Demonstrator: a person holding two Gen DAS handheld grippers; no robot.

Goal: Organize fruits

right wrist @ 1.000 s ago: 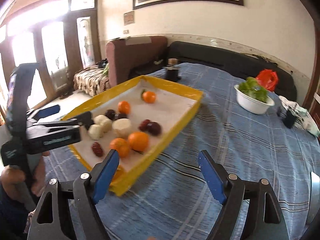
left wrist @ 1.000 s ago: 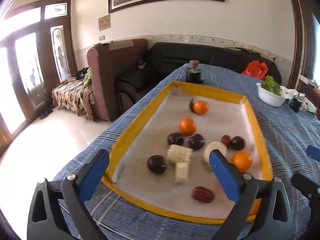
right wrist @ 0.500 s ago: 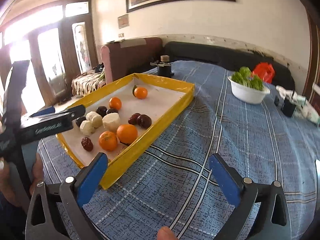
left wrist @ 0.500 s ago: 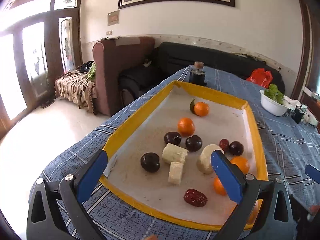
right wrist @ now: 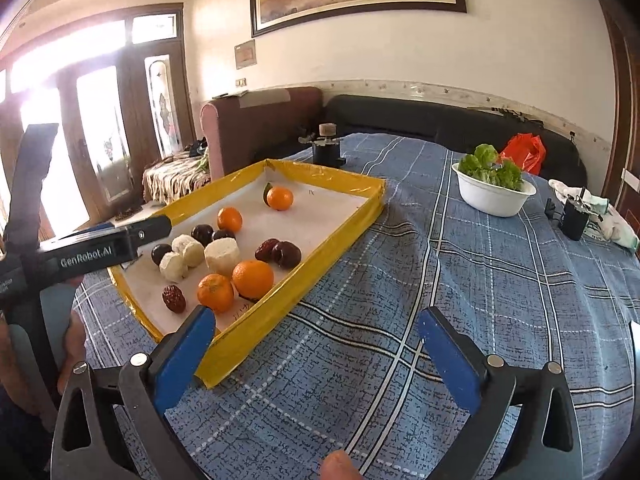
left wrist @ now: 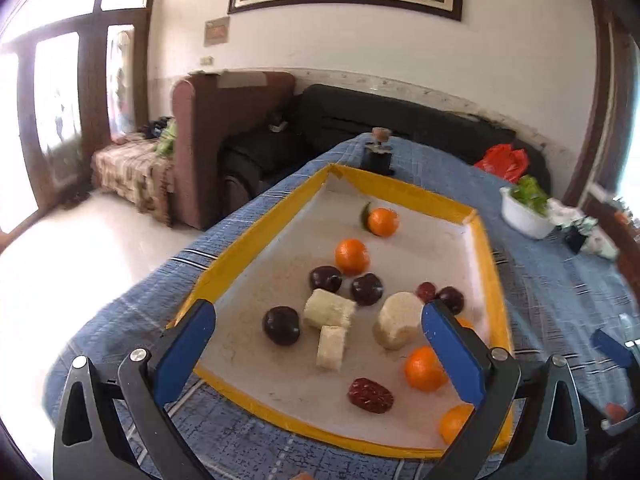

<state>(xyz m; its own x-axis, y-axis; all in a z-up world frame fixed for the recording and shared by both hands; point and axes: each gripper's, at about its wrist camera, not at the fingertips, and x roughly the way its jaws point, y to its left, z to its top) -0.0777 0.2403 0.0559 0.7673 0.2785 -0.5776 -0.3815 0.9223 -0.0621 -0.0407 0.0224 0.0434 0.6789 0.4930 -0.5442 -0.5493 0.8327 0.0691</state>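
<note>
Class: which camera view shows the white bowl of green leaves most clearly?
The right wrist view: the white bowl of green leaves stands whole and unobstructed on the blue checked tablecloth. The left wrist view shows it smaller and blurrier, near the right edge.

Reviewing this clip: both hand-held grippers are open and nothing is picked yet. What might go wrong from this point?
Three risks, judged from the layout:
1. The oranges sit close together against the yellow tray's near wall, so a finger could hit the wall or nudge the neighbour.
2. Round dark fruits may roll when touched.
3. The left hand-held gripper hangs over the crowded banana pieces; closing there could catch two items.
</note>
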